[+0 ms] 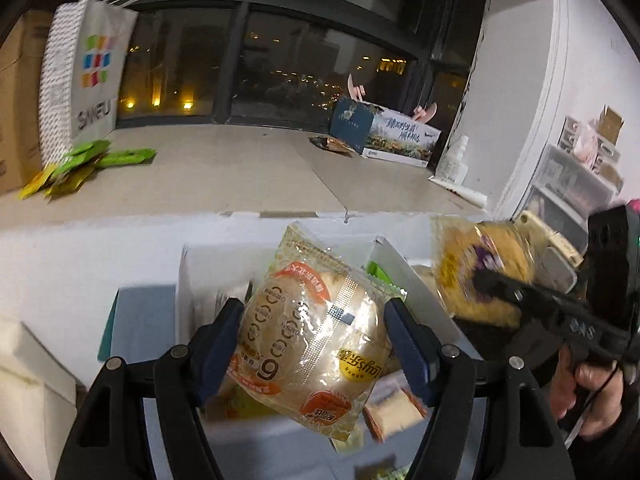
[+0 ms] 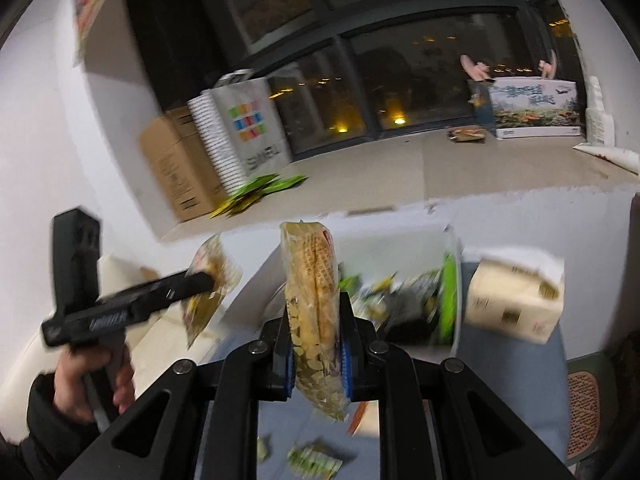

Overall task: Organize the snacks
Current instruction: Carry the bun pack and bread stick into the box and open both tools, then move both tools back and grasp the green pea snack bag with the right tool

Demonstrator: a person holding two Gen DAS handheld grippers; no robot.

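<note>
My left gripper [image 1: 314, 332] is shut on a clear-wrapped bread packet with orange print [image 1: 316, 336], held above a white box [image 1: 208, 264] of snacks. In the right wrist view the left gripper [image 2: 208, 280] shows at the left with that packet [image 2: 210, 292]. My right gripper [image 2: 318, 344] is shut on a yellow pastry packet [image 2: 314, 300], held edge-on over the table. In the left wrist view the right gripper [image 1: 486, 282] holds this packet [image 1: 480, 268] at the right. A white bin [image 2: 454, 280] of green snack packs stands behind it.
A beige carton [image 2: 516, 300] lies right of the bin. Loose small packets [image 2: 314, 458] lie on the blue-grey table top [image 2: 504, 356]. On the floor are green sachets [image 1: 84, 164], a white paper bag [image 1: 86, 76], brown cartons [image 2: 176, 168] and a printed box [image 1: 400, 136].
</note>
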